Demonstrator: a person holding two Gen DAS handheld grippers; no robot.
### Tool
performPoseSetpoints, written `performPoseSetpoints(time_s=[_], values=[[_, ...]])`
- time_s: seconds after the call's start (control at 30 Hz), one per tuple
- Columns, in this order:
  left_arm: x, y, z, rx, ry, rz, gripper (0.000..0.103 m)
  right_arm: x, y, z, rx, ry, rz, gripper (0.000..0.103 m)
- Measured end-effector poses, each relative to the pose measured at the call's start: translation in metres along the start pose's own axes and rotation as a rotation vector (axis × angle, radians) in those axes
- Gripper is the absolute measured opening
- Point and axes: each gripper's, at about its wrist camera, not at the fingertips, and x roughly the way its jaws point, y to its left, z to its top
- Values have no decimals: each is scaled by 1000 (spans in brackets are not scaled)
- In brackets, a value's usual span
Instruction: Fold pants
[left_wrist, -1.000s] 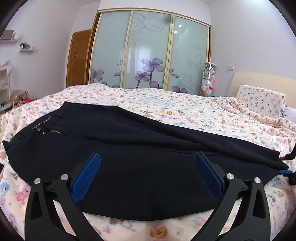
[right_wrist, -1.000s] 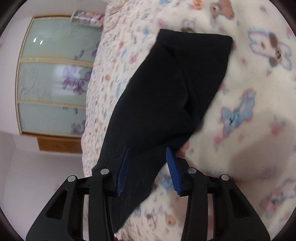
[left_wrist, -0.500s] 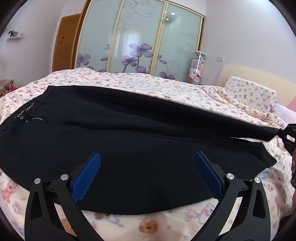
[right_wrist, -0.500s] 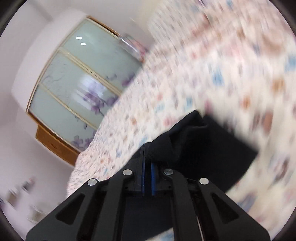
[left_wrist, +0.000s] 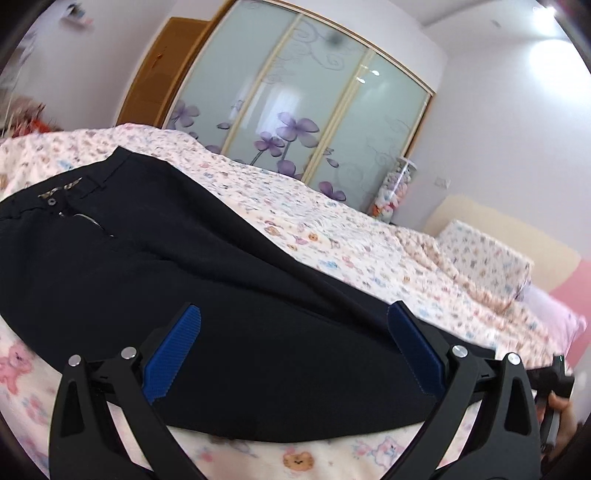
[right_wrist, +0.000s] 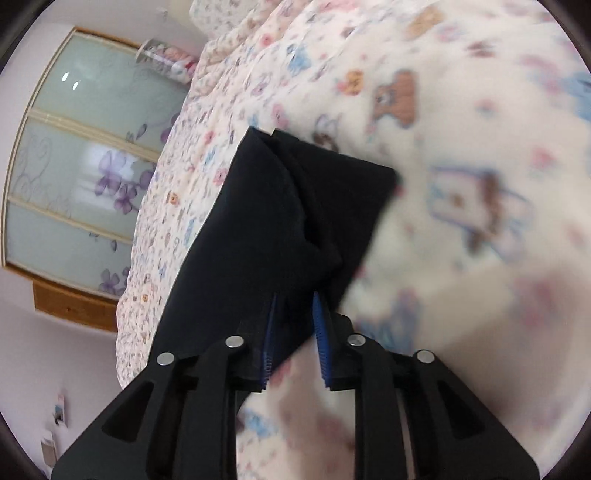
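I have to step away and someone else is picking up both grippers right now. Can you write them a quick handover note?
Left claw: wide open, hovering over the mid-section of the black pants, holding nothing.
Right claw: partly open, with the fabric at the leg hems between its pads, not clamped.
Pants lie lengthwise on the patterned bedspread, one leg over the other, waistband and zipper at the far left.
Done: legs stacked.
Left: fold across the length, hems toward waistband.
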Motion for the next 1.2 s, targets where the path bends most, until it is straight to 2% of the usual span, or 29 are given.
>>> performPoseSetpoints(time_s=[0.03,0.07,0.1,0.13,0.17,0.23,0.3,0.4,0.47,0.53,0.7,0.77,0.8,0.83,0.93,1.1,1.2], values=[[-3,4,5,-18,-11,-2,101,-7,9,-5,-23,-15,27,22],[-6,7,9,-29,-22,-2,101,-14,25,-16,-65,-19,92,22],[-10,9,13,-38,-38,-1,101,-14,39,-23,-93,-1,145,31],[-16,12,20,-48,-64,5,101,-11,55,-31,-118,31,198,48],[-21,15,24,-55,-87,12,101,-4,71,-42,-135,81,261,53],[-30,20,33,-67,-123,27,101,25,106,-72,-130,241,392,53],[-38,25,40,-86,-159,59,101,57,131,-98,-103,359,447,51],[-51,39,49,-125,-215,151,101,106,153,-131,-26,480,458,45],[-57,49,53,-152,-232,204,101,138,160,-147,40,513,431,43],[-61,56,56,-165,-232,217,101,154,161,-152,67,506,405,41],[-62,70,59,-173,-201,223,101,181,152,-145,146,385,304,39],[-60,77,58,-183,-177,208,101,187,144,-141,177,337,288,14],[-60,83,55,-188,-171,202,101,186,141,-139,156,316,305,7],[-59,87,55,-199,-160,193,101,178,139,-140,112,302,313,4],[-57,96,54,-238,-141,181,101,156,147,-151,-55,257,354,4],[-45,113,46,-337,-110,139,101,121,125,-165,-200,321,401,4],[-35,113,46,-323,-54,143,101,114,113,-168,-265,346,398,4]])
